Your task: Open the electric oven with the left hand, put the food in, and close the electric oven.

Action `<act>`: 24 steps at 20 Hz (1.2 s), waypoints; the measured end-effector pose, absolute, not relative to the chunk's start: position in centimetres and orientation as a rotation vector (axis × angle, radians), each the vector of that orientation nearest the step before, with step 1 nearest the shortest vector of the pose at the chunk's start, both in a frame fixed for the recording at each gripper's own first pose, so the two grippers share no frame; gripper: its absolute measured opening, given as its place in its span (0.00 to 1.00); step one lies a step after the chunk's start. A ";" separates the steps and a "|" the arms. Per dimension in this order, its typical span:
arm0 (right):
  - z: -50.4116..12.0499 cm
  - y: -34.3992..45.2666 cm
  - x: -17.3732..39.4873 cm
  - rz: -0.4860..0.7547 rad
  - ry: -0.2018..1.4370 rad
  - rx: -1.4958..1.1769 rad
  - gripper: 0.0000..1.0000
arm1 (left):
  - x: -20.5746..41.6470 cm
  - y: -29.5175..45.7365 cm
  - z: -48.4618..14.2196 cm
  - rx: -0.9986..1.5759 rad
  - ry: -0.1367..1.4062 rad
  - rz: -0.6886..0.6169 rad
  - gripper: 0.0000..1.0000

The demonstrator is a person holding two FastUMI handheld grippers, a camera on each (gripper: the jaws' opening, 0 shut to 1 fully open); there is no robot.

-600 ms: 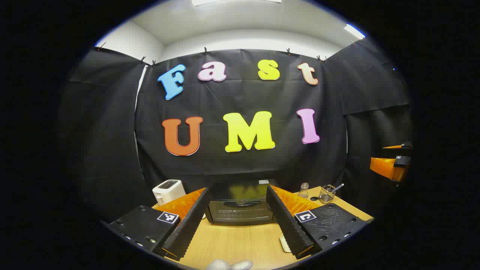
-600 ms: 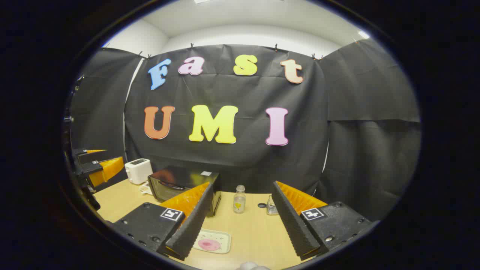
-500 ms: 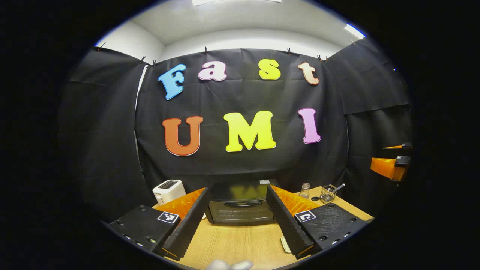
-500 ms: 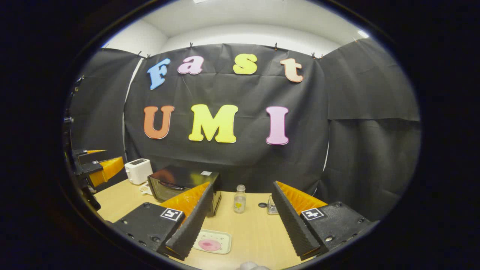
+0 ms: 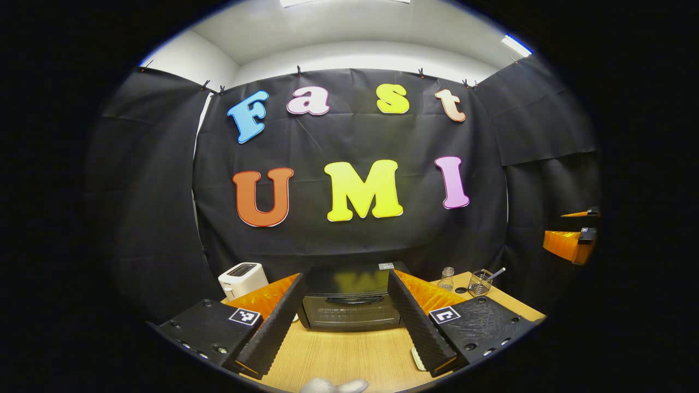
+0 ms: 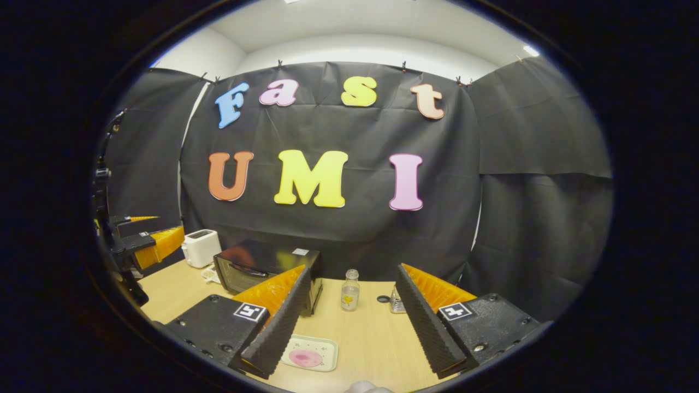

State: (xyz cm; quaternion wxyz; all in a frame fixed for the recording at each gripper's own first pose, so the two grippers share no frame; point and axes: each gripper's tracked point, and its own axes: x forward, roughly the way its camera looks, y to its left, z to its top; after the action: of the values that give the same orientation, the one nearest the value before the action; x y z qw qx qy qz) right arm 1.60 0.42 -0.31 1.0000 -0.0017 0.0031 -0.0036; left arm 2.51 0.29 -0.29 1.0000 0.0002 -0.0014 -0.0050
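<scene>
Facing the far wall, the left gripper [image 5: 344, 322] was spread wide with nothing between its fingers, and the electric oven [image 5: 351, 303], a dark box with its door shut and a curved handle, sat framed between them on the wooden table [image 5: 349, 355]. In the right gripper view, the right gripper [image 6: 349, 327] also gaped wide; the oven [image 6: 262, 270] stood far left, and the tray with pink food [image 6: 307, 353] lay near, by the left finger.

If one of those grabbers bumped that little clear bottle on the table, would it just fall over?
Probably. The bottle stands upright, tall and narrow, so a sideways knock would likely tip it, and being round it might then roll across the smooth wooden table. It looks nearly empty, so it is likely light and easily shoved.
</scene>
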 end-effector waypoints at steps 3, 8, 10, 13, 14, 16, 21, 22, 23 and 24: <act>-0.5 0.1 1.4 -0.021 0.014 0.003 0.96 | 3.9 0.1 -0.5 -0.001 -0.007 -0.020 0.96; -0.5 -0.5 1.0 -0.053 0.030 -0.007 0.96 | 7.5 -1.0 -1.6 -0.020 -0.004 -0.050 0.96; -0.5 -1.0 0.6 -0.072 0.034 -0.003 0.97 | 9.5 -1.3 -2.2 -0.020 0.000 -0.060 1.00; -1.1 -1.2 0.1 -0.095 0.052 0.006 0.96 | 12.7 -1.5 -3.9 -0.018 0.016 -0.059 0.96; -1.4 -1.5 -0.2 -0.110 0.063 0.004 0.96 | 13.9 -1.6 -4.7 -0.021 0.025 -0.060 0.96; -1.9 -1.6 -0.5 -0.128 0.083 0.006 0.96 | 16.0 -1.9 -6.5 -0.021 0.055 -0.060 0.96; -2.4 -2.7 -1.5 -0.191 0.113 0.006 0.96 | 20.3 -1.9 -10.8 -0.006 0.109 -0.066 0.96; -2.7 -2.9 -1.6 -0.200 0.123 0.007 0.96 | 21.2 -1.7 -11.8 -0.005 0.122 -0.059 0.96; -2.9 -3.1 -1.8 -0.212 0.132 0.001 0.96 | 21.8 -1.7 -12.9 -0.013 0.147 -0.064 0.96; -3.0 -3.4 -2.0 -0.226 0.138 -0.006 0.96 | 22.3 -1.8 -14.0 -0.018 0.172 -0.070 0.97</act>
State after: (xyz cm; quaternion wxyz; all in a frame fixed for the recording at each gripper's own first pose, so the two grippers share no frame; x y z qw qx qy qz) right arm -1.98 -3.43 -3.02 0.9912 -0.0030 0.0688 -0.1129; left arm 22.26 -1.80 -14.00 0.9957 -0.0090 0.0858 -0.0348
